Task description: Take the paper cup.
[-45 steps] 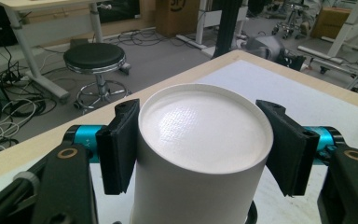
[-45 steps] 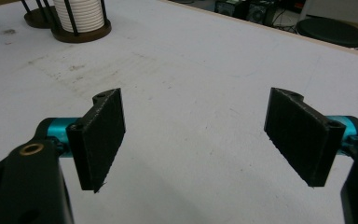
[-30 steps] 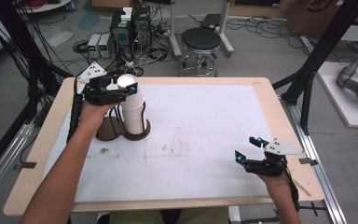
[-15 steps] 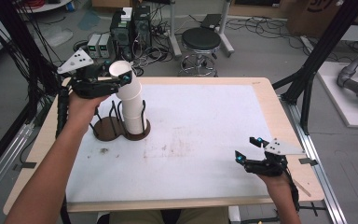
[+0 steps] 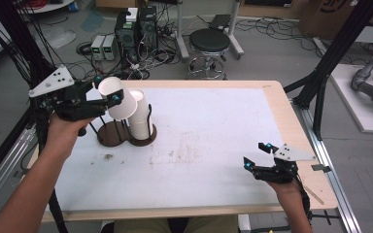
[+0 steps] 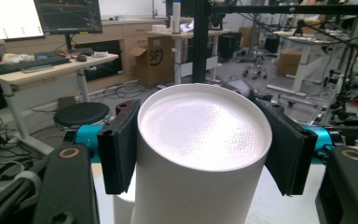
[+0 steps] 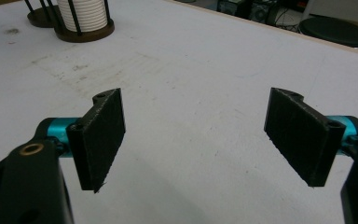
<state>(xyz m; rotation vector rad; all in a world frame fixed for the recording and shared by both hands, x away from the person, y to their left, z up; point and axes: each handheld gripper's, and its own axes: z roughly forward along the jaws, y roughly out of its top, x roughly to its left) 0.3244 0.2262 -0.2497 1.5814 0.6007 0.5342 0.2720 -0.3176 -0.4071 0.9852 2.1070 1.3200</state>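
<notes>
High view, upper left of the frame: the left claw (image 5: 104,92) is clamped on a white paper cup (image 5: 116,98), tilted and lifted clear above the stack of cups (image 5: 139,116) standing in a dark wire holder (image 5: 126,138). In the left gripper view the two black pads press the cup's (image 6: 200,154) sides just under its rim. The step in hand looks like pulling one cup off the stack; next it probably needs carrying toward the bare middle of the tabletop (image 5: 209,136) and setting upright, so the tilt must be squared first. The right claw (image 5: 257,155) hovers wide open and empty at lower right, near the tabletop's front-right edge. Between the two claws the white surface lies open, giving ample room; the holder's upright rods sit just beside the cup, the one thing to clear.
</notes>
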